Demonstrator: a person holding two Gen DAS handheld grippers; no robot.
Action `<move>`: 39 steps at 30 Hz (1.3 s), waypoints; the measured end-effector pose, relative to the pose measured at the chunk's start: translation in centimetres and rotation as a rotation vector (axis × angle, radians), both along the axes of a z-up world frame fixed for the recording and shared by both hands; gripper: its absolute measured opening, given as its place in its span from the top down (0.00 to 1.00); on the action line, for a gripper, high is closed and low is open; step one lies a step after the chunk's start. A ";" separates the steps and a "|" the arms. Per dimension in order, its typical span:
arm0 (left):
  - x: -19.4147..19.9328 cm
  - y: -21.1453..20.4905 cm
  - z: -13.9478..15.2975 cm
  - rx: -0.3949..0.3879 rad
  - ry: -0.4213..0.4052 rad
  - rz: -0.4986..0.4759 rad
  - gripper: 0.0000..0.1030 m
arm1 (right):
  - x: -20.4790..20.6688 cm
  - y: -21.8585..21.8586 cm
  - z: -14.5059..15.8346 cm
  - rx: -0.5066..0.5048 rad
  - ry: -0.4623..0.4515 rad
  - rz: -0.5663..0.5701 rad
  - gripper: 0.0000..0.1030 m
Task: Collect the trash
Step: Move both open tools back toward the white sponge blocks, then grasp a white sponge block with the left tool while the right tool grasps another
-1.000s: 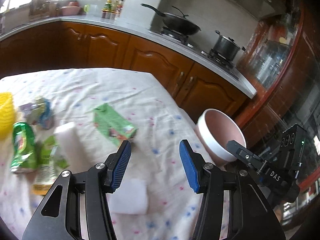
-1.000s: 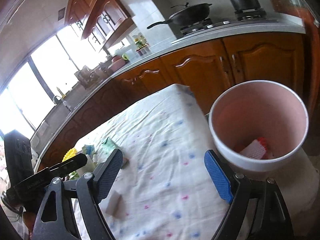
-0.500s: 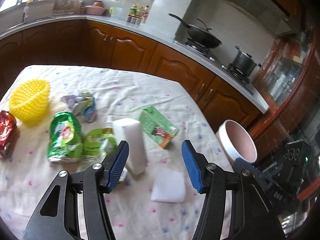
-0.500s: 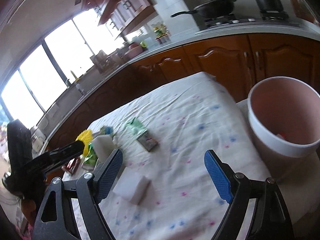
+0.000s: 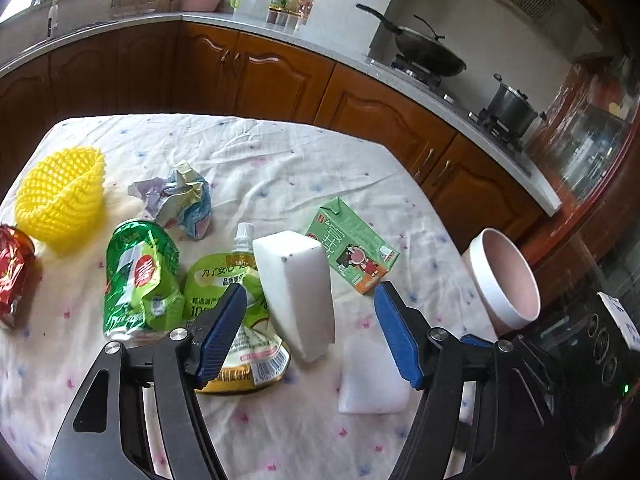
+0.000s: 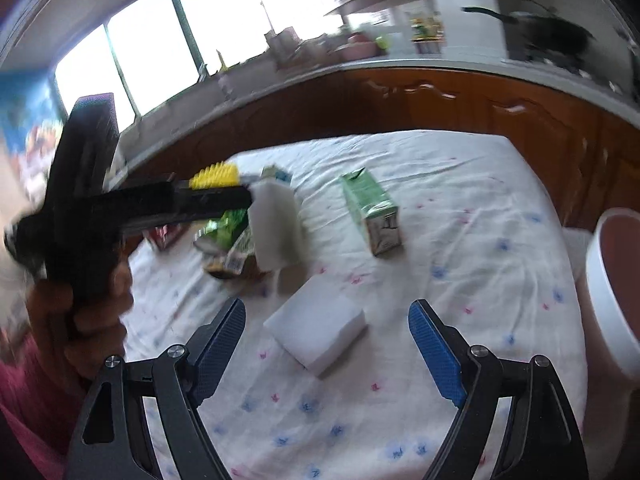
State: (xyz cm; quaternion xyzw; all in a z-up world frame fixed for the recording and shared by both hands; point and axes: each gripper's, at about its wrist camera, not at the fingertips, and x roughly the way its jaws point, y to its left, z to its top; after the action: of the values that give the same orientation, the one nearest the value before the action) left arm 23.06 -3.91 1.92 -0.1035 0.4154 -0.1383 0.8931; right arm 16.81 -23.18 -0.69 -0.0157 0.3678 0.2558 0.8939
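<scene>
On the flowered tablecloth (image 5: 280,168) an upright white foam block (image 5: 296,284) stands in the gap of my left gripper (image 5: 310,320), whose jaws are opening; the pads do not touch it. A flat white foam piece (image 6: 316,328) lies just beyond my open right gripper (image 6: 326,312), lined up with its gap and untouched. Around the block lie a green pouch (image 5: 212,280), a crushed green can (image 5: 138,276), a green carton (image 5: 352,248) and a crumpled wrapper (image 5: 180,196). The pink bin (image 5: 504,280) stands off the table's right edge.
A yellow foam net (image 5: 60,196) and a red wrapper (image 5: 12,272) sit at the table's left. Wooden cabinets (image 5: 248,72) and a stove with a wok (image 5: 428,56) line the back. A hand (image 6: 96,312) holds the left tool.
Both views swung away from the pink bin back over the table. The left jaws widened around the upright block. The flat foam piece now sits in front of the right fingers.
</scene>
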 end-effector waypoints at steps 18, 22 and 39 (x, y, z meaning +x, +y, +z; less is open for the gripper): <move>1.6 -0.7 -2.1 0.058 0.034 0.000 0.67 | 1.7 2.6 -4.5 -0.107 0.119 0.092 0.34; 0.8 -0.6 -1.3 0.025 0.019 -0.010 0.67 | 1.4 0.5 -3.4 -0.044 0.102 0.036 0.34; -3.2 -6.5 0.7 -0.029 -0.031 -0.152 0.67 | -1.7 -10.0 1.5 0.147 -0.015 -0.341 0.34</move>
State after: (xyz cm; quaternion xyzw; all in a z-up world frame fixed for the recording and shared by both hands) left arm 19.85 -10.37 2.61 -0.0826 0.4062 -0.2135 0.8847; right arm 15.13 -33.19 0.80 0.1105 0.3388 0.1264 0.9258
